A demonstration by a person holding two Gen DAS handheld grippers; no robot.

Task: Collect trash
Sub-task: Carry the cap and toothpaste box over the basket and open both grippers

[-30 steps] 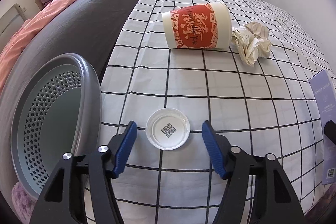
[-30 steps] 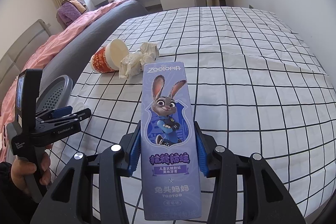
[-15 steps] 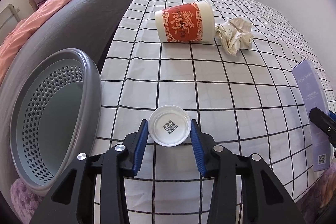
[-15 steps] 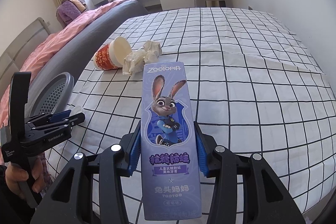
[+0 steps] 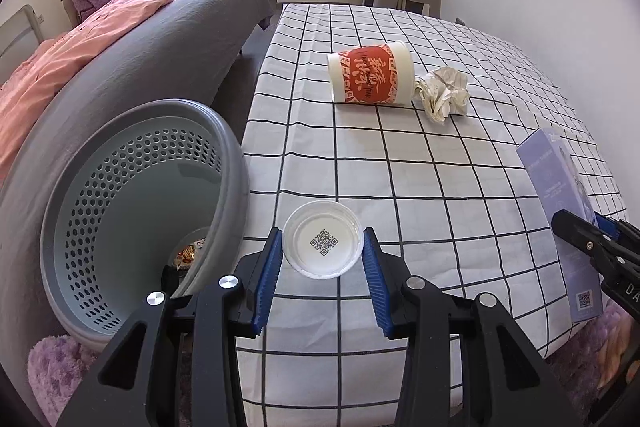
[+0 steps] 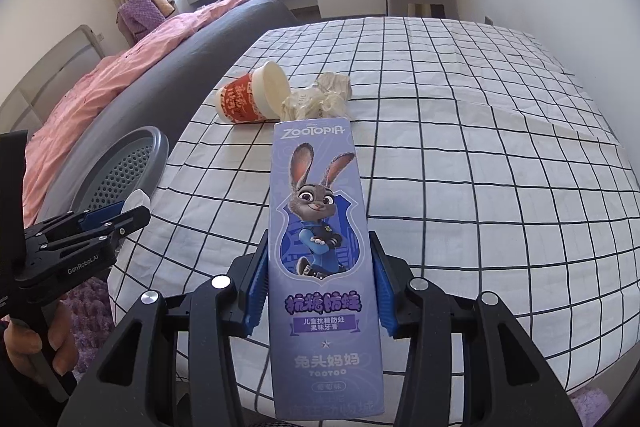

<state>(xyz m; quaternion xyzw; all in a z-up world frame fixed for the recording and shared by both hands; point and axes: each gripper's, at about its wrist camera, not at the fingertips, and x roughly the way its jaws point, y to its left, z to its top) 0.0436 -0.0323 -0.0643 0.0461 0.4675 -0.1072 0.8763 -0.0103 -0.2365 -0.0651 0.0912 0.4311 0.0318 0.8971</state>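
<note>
Left wrist view: my left gripper (image 5: pixel 323 254) pinches the white plastic lid (image 5: pixel 322 240) by its rim, blue pads on both sides, low centre of frame. Grey perforated bin (image 5: pixel 132 211) sits lower left, just beside the bed edge w/ some trash already in the bottom. Red paper cup (image 5: pixel 370 74) on its side and crumpled paper (image 5: pixel 442 91) lie upper centre on the checked sheet (image 5: pixel 460 195), touching. Risk imo: lid is thin and slick, gripped edge-on, so it could pop out during the swing to the bin.

Right wrist view: right gripper (image 6: pixel 318 281) clamps the purple toothpaste box (image 6: pixel 320 267), centre frame, standing long past the pads. Risk: the long box may pivot in the grip or catch the bin rim. Both tools converging on one bin could clash.
</note>
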